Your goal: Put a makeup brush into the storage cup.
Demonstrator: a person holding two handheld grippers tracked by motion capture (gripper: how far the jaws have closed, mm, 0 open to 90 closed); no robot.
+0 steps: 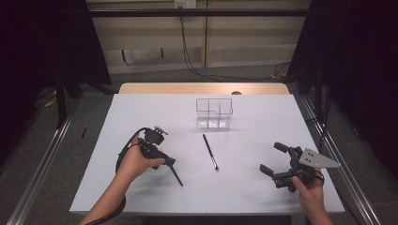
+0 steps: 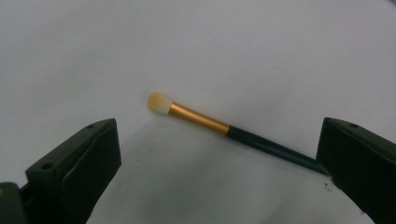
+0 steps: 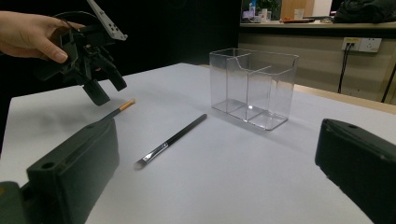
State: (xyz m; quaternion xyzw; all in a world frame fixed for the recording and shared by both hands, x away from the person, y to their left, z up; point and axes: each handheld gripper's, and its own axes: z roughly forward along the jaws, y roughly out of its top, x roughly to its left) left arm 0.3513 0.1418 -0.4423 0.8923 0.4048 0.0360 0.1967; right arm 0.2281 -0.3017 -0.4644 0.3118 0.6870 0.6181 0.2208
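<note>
Two tools released above white table (image 1: 141,187), left tool (image 1: 164,161) over gold-ferruled brush (image 2: 210,123), dark curtains around.

i see a clear divided organiser (image 1: 214,112) standing upright near the far middle of the pale table (image 1: 263,187); a black-handled brush with a silver ferrule (image 1: 210,151) lies just in front of it, apart. grey floor (image 1: 94,108) surrounds, with what may be cables (image 1: 197,70).

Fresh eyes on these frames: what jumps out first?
The clear divided organizer standing at the back middle of the white table. In front of it lies a black brush with a silver ferrule. The left gripper, jaws open, hovers over a gold-ferruled brush near the left; the right gripper waits open at the right.
</note>
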